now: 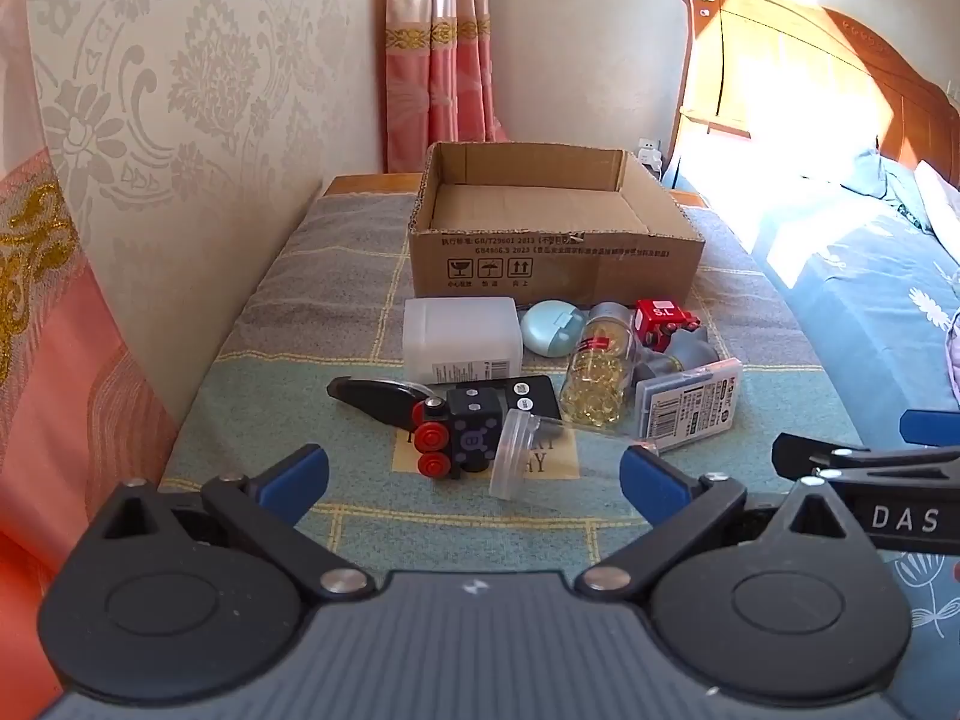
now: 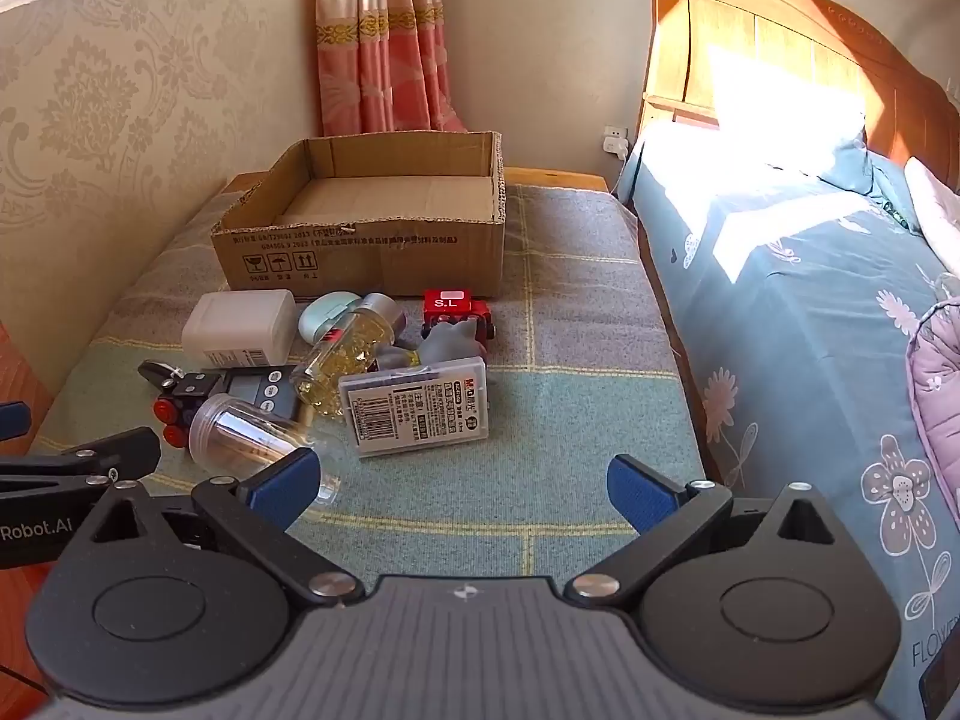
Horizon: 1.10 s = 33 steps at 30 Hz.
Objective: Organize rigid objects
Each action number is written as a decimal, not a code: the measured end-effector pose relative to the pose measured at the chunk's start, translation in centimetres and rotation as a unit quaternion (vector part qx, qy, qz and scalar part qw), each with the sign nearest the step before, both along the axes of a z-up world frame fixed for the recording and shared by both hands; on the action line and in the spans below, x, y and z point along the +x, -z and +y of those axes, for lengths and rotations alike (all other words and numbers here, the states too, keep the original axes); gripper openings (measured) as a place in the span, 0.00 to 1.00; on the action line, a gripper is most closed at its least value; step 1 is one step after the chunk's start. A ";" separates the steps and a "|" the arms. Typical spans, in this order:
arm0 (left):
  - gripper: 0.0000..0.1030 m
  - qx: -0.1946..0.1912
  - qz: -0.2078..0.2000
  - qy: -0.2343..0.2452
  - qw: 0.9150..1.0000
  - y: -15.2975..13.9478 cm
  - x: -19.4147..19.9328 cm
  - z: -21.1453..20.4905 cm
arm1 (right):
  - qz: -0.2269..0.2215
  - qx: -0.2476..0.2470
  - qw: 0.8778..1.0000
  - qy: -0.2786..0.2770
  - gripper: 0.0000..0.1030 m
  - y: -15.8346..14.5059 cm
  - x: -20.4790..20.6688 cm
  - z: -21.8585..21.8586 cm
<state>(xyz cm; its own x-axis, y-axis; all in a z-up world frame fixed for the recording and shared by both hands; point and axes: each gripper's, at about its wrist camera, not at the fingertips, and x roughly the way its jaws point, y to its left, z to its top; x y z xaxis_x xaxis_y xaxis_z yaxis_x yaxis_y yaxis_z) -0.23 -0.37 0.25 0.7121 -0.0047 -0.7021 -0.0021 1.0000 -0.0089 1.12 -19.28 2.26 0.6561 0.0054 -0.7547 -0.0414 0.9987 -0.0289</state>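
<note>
Cardboard box (image 1: 555, 222) sits open-topped on the checked blanket (image 1: 336, 312); the bottles, toys and cases lie clustered just before it. Left gripper (image 1: 474, 471) and right gripper (image 2: 462, 483) hover nearer, jaws wide, holding nothing.

- Clear empty jar (image 1: 522, 450) is lying on its side just ahead between the left fingers (image 1: 294, 477).
- Capsule bottle (image 1: 597, 369), label-covered case (image 1: 690, 399), black toy (image 1: 462, 435) are lying farther ahead.

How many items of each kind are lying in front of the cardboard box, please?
Bottles and jars: 3 (white bottle, capsule bottle, clear jar)
Toy vehicles: 2 (black, red)
Flat plastic case: 1
Round pale-green case: 1
Grey figure: 1
Black remote: 1
Black-handled tool: 1
Total: 10
</note>
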 end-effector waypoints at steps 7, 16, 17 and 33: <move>1.00 -0.003 0.000 0.000 1.000 -0.1 0.0 0.1 | -0.001 0.000 1.000 0.000 1.00 0.0 0.0 0.0; 1.00 -0.004 -0.001 0.000 1.000 -0.2 0.1 0.2 | -0.004 -0.002 1.000 -0.002 1.00 -0.3 0.0 0.1; 1.00 -0.004 -0.001 0.000 1.000 -0.2 0.1 0.2 | -0.004 -0.002 1.000 -0.002 1.00 -0.3 0.0 0.1; 1.00 -0.004 -0.002 0.000 1.000 -0.3 0.0 0.2 | -0.007 -0.005 1.000 -0.002 1.00 -0.3 0.0 0.1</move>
<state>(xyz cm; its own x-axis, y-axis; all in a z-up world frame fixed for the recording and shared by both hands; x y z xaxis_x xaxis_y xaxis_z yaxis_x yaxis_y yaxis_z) -0.19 -0.17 0.51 0.7151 -0.0110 -0.6990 -0.0018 0.9998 -0.0176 1.13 -19.23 2.57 0.6660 0.0011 -0.7460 -0.0450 0.9982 -0.0387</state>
